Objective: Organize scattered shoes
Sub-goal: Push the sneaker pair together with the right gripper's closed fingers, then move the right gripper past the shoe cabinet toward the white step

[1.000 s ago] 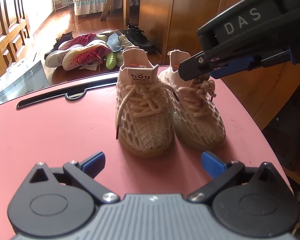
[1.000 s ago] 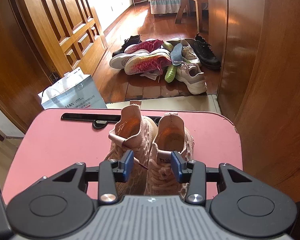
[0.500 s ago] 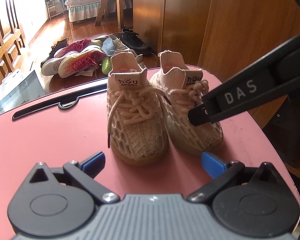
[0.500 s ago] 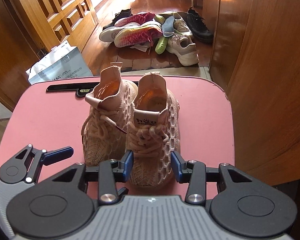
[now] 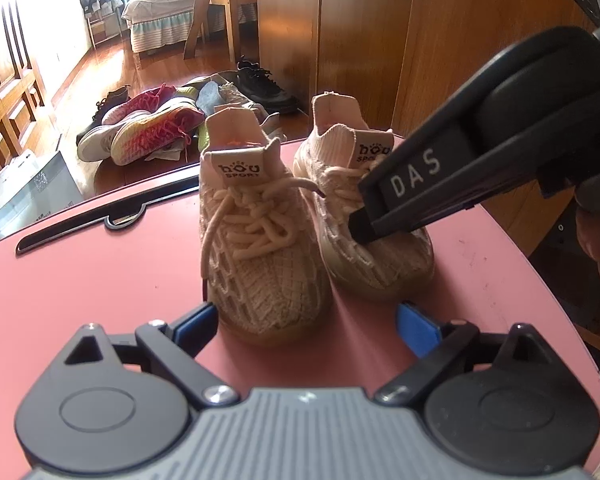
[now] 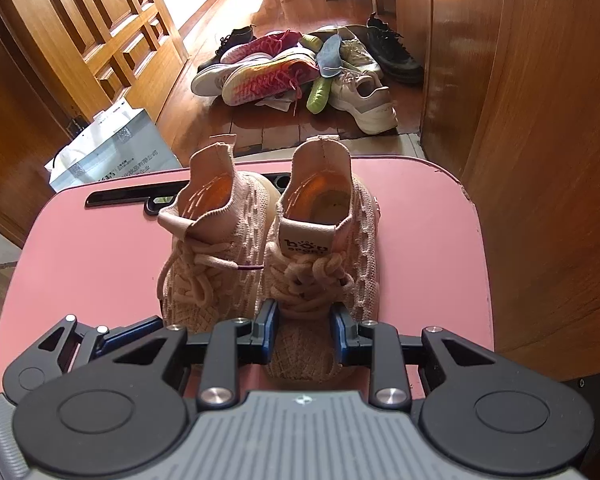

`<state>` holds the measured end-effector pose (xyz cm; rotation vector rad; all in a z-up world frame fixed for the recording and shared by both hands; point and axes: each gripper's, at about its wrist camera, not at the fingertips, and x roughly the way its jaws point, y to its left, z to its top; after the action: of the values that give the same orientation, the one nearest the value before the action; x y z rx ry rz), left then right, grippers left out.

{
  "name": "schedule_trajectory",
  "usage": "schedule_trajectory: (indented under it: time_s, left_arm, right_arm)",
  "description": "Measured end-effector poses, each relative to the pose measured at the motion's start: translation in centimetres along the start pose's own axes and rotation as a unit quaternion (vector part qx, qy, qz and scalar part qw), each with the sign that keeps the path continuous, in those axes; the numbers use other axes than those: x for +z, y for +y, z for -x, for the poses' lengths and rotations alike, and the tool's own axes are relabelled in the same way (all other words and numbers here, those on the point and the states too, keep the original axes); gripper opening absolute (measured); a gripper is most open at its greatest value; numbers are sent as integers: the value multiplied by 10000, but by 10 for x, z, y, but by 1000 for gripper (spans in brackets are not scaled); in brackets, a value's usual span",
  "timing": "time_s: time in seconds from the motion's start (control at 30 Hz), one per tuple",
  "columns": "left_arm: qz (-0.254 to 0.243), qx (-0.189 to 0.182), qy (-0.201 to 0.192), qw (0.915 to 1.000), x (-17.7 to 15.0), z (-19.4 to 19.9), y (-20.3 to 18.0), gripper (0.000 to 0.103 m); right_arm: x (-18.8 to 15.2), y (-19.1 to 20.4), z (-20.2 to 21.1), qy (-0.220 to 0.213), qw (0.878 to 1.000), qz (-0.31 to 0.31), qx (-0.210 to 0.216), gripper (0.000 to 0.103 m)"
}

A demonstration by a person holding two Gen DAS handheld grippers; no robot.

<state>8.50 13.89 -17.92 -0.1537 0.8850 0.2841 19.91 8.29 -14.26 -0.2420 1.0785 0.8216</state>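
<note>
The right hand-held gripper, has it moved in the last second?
Yes. The right hand-held gripper drew back from the shoe collars to the right shoe's toe, judged against the pink table.

I see 2 shoes (image 6: 268, 248) side by side on the table (image 6: 92, 248). At 12 o'clock, behind it, a shoe pile (image 6: 300, 68) lies on the floor.
</note>
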Motion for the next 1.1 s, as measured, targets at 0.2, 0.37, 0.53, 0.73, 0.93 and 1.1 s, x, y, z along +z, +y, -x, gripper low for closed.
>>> schedule_trajectory:
  time_s: [0.2,0.37,0.53,0.73,0.93,1.1]
  left_arm:
    - [52,2,-22,10000,1,-1,-1,95]
    - [22,-5,-55,10000,2,-2,-1,95]
    - [64,-53,-30,10000,3,0,0,96]
    - [79,49,219,9997,-4,15,-4,103]
    - [145,50,430,9990,-9,33,-21,103]
    - [60,-43,512,9987,-14,44,-43,103]
  right_arm:
    - [-3,-2,4,-23,10000,58,-7,27]
    - [-2,10,2,-44,10000,78,-19,27]
    - [-1,15,6,-6,9999,151,-14,27]
    - [-11,17,19,31,9997,224,-95,34]
    - [-30,15,36,100,9993,283,-241,54]
    - [-51,2,53,216,9987,172,-438,64]
